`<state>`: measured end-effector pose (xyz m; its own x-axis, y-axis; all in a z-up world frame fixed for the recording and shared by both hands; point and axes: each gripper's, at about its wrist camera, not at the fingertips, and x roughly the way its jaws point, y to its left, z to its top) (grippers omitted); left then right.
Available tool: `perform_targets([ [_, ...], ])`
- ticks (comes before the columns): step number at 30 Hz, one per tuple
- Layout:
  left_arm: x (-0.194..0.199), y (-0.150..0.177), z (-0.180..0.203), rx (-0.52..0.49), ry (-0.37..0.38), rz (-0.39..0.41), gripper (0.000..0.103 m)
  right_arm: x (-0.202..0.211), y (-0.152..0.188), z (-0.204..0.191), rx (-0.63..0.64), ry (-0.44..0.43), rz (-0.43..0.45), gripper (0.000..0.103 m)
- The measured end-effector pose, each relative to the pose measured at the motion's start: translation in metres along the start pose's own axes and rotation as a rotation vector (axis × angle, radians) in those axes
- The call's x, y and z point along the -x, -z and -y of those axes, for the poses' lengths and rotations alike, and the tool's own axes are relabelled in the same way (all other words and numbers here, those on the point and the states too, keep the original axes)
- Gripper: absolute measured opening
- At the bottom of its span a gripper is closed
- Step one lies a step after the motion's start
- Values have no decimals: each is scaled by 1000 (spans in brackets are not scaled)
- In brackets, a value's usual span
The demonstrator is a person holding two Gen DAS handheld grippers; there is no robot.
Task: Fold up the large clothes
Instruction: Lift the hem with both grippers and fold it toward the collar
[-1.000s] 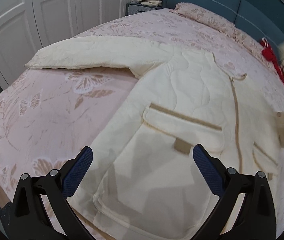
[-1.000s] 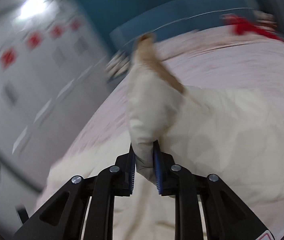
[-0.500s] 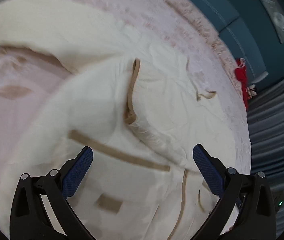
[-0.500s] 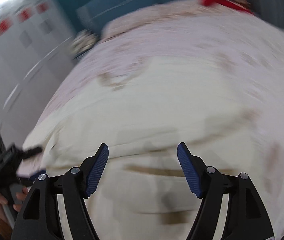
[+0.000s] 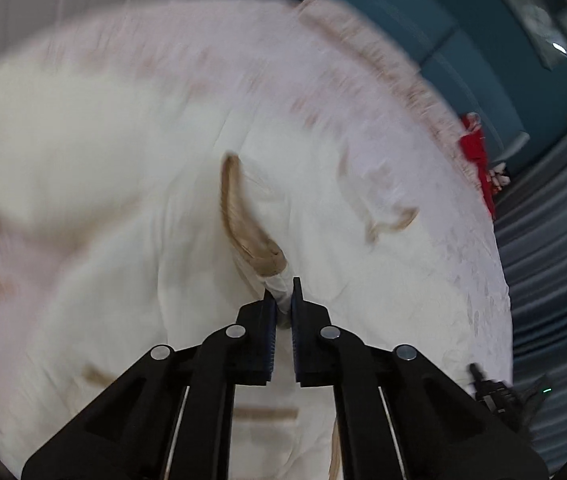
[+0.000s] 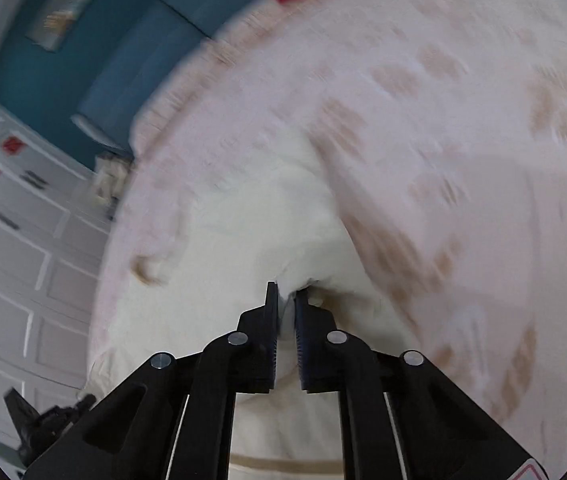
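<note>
Cream quilted robe with tan trim [image 5: 131,208] lies spread on the bed with pink butterfly-print cover [image 5: 423,208]. Left gripper [image 5: 281,296] has its fingers pinched tight on a tan-edged cuff or flap, fabric between them. Right gripper [image 6: 285,300] is closing on a bunched cream fold [image 6: 283,232], cloth between its fingers. Bulk of the robe runs ahead of both grippers; each holds its own edge, neither clearly nearer. Frames blurred.

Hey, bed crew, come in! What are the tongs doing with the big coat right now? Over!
Left tongs shut on the coat near its tan cuff. Right tongs closing on a coat fold. Nothing in the way on the bed.
</note>
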<state>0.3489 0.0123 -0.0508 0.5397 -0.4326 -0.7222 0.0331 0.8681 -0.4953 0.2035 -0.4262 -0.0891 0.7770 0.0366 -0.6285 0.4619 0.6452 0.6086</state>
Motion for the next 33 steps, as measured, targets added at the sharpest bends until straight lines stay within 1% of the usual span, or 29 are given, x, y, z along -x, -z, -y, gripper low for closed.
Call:
perform_targets([
  [2, 27, -11, 10, -61, 15, 100, 5, 23, -2, -18, 62, -22, 75, 7],
  [3, 31, -12, 12, -79, 10, 121, 5, 31, 0, -23, 99, -32, 107, 6],
  [4, 29, -9, 13, -104, -11, 125, 6, 28, 0, -25, 120, -19, 112, 6],
  [5, 19, -5, 11, -129, -46, 106, 6, 18, 5, -24, 154, 25, 90, 6],
  [6, 1, 3, 8, -157, -101, 69, 6, 9, 9, -21, 170, 62, 62, 6],
  [7, -18, 13, 4, -175, -151, 25, 5, -8, 16, -11, 170, 118, 9, 6],
  [9, -46, 32, -8, -185, -211, -47, 5, -26, 26, 2, 162, 173, -53, 6],
  [10, -52, 40, -15, -177, -217, -64, 5, -31, 31, 9, 163, 190, -63, 6],
  [12, -56, 52, -23, -175, -216, -52, 6, -34, 35, 14, 170, 196, -70, 6],
  [14, -56, 58, -22, -200, -232, -28, 6, -36, 36, 14, 200, 219, -78, 6],
  [15, -57, 58, -22, -209, -239, -23, 6, -35, 37, 12, 211, 231, -79, 8],
  [16, -59, 59, -21, -222, -248, -15, 6, -31, 37, 7, 225, 260, -74, 11],
  [17, -60, 62, -20, -242, -258, 0, 6, -21, 38, 1, 233, 296, -47, 16],
  [18, -59, 66, -18, -253, -262, 12, 6, -4, 42, -7, 238, 316, 8, 21],
  [20, -57, 69, -22, -263, -262, 38, 7, 23, 50, -28, 276, 331, 117, 23],
  [21, -55, 71, -22, -263, -259, 43, 7, 36, 59, -46, 318, 307, 159, 23],
  [22, -56, 71, -23, -261, -255, 50, 7, 37, 64, -57, 346, 274, 150, 23],
  [24, -58, 71, -21, -258, -248, 61, 7, 21, 84, -94, 442, 171, 55, 22],
  [26, -58, 72, -22, -257, -243, 66, 7, 1, 104, -120, 509, 104, -21, 22],
  [27, -58, 72, -22, -257, -241, 68, 7, -7, 113, -128, 533, 94, -45, 22],
  [28, -58, 72, -22, -258, -239, 72, 7, -23, 127, -142, 579, 81, -87, 22],
  [30, -59, 73, -22, -258, -233, 79, 7, -43, 144, -150, 617, 81, -133, 22],
  [31, -59, 74, -24, -257, -229, 82, 7, -51, 149, -150, 618, 84, -155, 22],
  [32, -59, 75, -24, -257, -226, 84, 7, -62, 156, -146, 615, 103, -186, 22],
  [33, -60, 75, -25, -256, -223, 86, 7, -70, 160, -141, 615, 122, -198, 20],
])
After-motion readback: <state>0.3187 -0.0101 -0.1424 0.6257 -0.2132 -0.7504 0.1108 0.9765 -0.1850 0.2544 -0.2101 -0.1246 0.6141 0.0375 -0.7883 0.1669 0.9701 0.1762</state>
